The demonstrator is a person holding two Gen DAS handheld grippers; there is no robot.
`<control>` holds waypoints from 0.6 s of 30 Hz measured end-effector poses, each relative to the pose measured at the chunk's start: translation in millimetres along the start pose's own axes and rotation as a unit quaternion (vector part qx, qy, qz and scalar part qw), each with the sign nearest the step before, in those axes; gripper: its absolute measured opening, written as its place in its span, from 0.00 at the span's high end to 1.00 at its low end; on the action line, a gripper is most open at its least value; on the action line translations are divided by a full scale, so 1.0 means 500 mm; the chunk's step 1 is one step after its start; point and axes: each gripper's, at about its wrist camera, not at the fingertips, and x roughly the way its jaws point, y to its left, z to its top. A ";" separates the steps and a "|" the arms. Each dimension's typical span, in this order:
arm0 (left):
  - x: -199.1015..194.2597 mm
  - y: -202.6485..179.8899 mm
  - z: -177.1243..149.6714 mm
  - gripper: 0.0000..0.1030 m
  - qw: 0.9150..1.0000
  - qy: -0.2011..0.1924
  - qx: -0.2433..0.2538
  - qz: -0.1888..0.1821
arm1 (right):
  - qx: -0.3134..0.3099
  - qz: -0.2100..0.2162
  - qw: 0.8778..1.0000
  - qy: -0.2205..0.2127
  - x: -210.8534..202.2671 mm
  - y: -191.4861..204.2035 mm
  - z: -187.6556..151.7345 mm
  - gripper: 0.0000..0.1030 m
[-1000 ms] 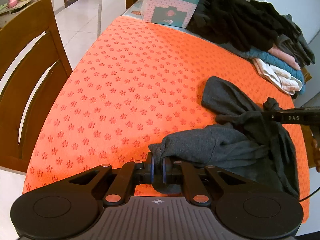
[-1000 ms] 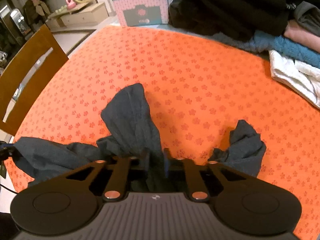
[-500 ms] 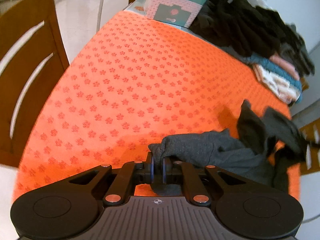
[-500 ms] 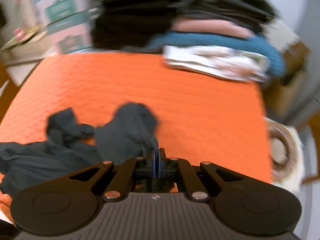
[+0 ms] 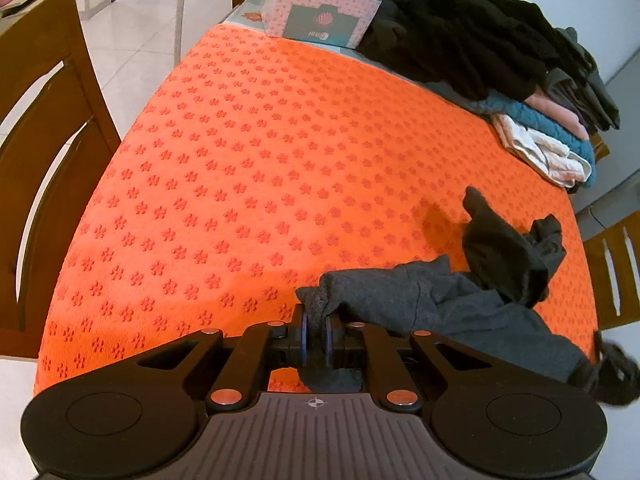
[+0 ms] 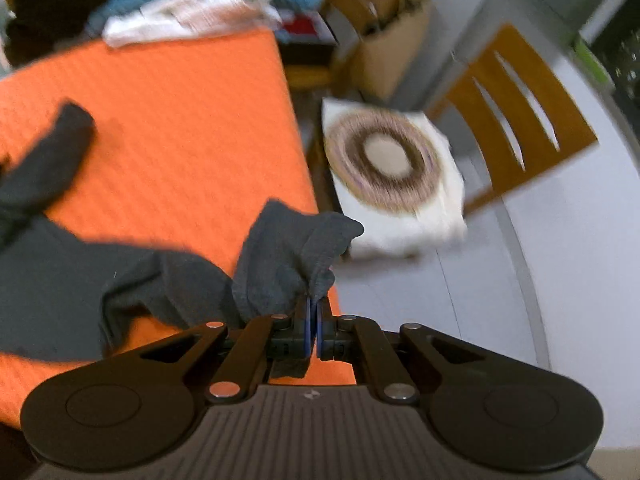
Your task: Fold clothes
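Stretching grey garment [image 5: 420, 300] between both tongs (clamped).

The orange table cover [image 5: 248, 168] is cloth with a raised flower pattern, matt and nubbly. The dark grey garment [image 5: 420, 300] is a soft, matt knit, finely ribbed at its edge [image 6: 316, 268]. The brown wooden chair [image 5: 44, 128] has a smooth, faintly shiny finish. The black left gripper [image 5: 316, 336] looks like matt plastic with bright metal rivets, as does the right gripper [image 6: 312, 328]. The pink and teal box [image 5: 324, 4] is smooth printed cardboard.
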 end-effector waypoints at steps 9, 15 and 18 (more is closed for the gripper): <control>-0.002 0.008 -0.005 0.89 1.000 0.000 0.002 0.000 | -0.048 0.016 0.999 -0.019 -0.013 0.073 0.027 0.66; -0.009 0.003 -0.009 0.89 1.000 -0.008 0.001 0.003 | -0.107 0.082 0.989 -0.055 -0.020 0.183 0.106 0.64; -0.014 0.002 -0.012 0.89 1.000 -0.012 -0.002 0.005 | -0.144 0.120 0.980 -0.065 -0.018 0.252 0.134 0.64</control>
